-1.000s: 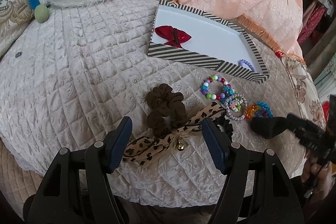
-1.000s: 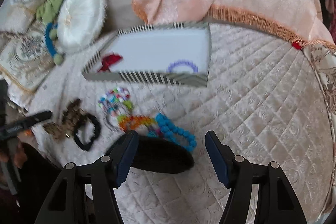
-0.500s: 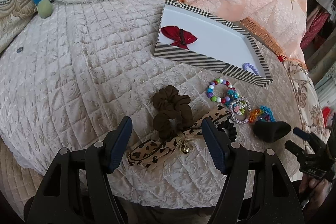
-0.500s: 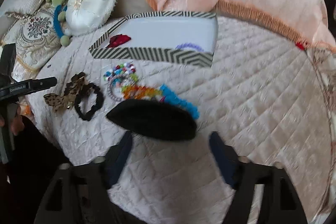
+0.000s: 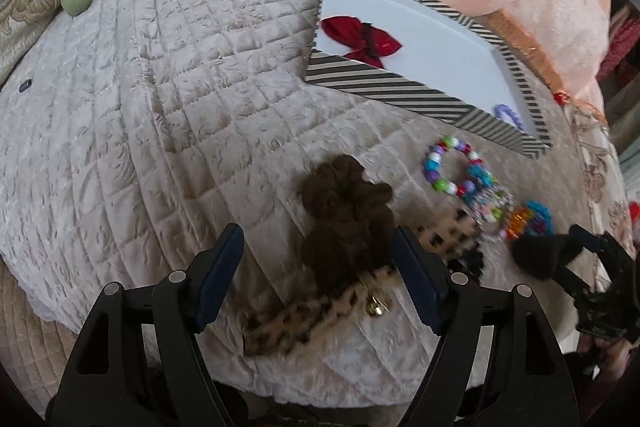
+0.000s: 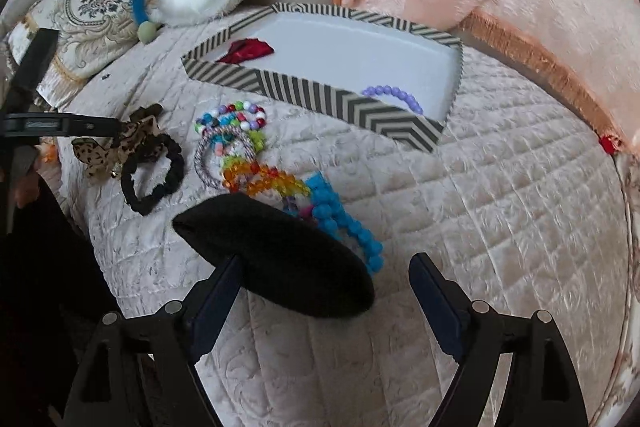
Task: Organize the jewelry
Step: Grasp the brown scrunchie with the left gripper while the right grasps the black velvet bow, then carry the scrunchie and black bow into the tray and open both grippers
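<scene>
Left tongs wide open around brown scrunchie, right tongs closing, empty, black oval object against left finger

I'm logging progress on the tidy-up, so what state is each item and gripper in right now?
Striped box: open, no lid on it.
Red bow: inside the box.
Purple bracelet: inside the box.
Brown scrunchie: on the quilt, between the left gripper's fingers, not gripped.
Black scrunchie: on the quilt.
Left gripper: open.
Right gripper: open, jaws closing, beside a black oval object.
</scene>
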Demonstrator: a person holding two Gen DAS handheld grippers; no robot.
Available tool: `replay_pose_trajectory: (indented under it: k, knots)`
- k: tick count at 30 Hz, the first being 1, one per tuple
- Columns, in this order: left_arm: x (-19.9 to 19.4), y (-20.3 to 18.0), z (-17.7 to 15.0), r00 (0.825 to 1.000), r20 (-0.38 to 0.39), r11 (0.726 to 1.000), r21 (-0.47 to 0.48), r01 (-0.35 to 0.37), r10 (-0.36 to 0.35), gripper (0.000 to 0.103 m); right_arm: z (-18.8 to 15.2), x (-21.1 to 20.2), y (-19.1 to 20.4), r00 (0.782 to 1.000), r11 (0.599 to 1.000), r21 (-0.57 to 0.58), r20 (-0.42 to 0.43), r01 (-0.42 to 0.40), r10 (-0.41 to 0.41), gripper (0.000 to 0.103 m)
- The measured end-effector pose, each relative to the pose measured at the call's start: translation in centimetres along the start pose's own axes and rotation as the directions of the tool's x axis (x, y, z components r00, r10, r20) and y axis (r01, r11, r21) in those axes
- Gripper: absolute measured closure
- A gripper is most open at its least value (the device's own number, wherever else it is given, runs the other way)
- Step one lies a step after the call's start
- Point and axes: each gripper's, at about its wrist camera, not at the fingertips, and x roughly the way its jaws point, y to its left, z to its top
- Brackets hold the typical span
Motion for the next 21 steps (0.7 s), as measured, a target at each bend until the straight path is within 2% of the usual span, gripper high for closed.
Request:
replay_pose_trajectory:
  k: [1,3,4,6,7,9,11,15,21]
  knots:
    - [0.4,0.1,0.1,1.000,-0.001,1.000,-0.004,-0.018,0.018,0.026,0.1,0.1,0.0,1.000,1.000,0.001,0.002,-0.014,0.014,0.028]
    - [1.1,0.2,0.2,1.000,-0.008,1.000,-0.004,-0.018,0.018,0.026,0.0,0.5,-0.1,1.000,1.000,0.009,-0.009,-0.030,0.030,0.052]
    - [1.4,0.2,0.2,1.000,-0.014,1.000,-0.001,-0.016,0.016,0.026,-0.1,0.8,-0.1,0.999,1.000,0.010,-0.019,-0.026,0.026,0.058]
    - [1.8,0.0,-0.1,1.000,-0.008,1.000,0.015,-0.018,0.018,0.030,-0.4,1.1,-0.1,1.000,1.000,0.007,-0.022,-0.016,0.016,0.076]
    - [1.8,-0.2,-0.2,1.000,0.002,0.999,0.030,-0.021,0.021,0.034,-0.5,1.0,-0.2,1.000,1.000,0.012,-0.015,-0.024,0.024,0.080]
    - [1.5,-0.6,-0.2,1.000,0.013,0.999,0.052,-0.015,0.014,0.065,-0.7,0.5,-0.4,0.999,0.998,0.032,0.000,-0.046,0.046,0.089]
    - [1.2,-0.9,-0.4,0.999,0.024,0.997,0.075,-0.029,0.028,0.089,-0.9,-0.2,-0.4,0.998,0.997,0.042,0.009,-0.068,0.068,0.091]
    - [0.4,-0.9,-0.7,0.999,0.043,0.996,0.085,-0.010,0.006,0.089,-1.4,-1.9,0.2,0.995,0.995,0.046,0.039,-0.094,0.092,0.093]
    - [-2.8,-0.7,0.0,0.993,0.117,0.998,0.065,0.015,-0.022,0.089,-2.0,-5.1,0.4,0.990,0.992,0.071,0.104,-0.105,0.097,0.094]
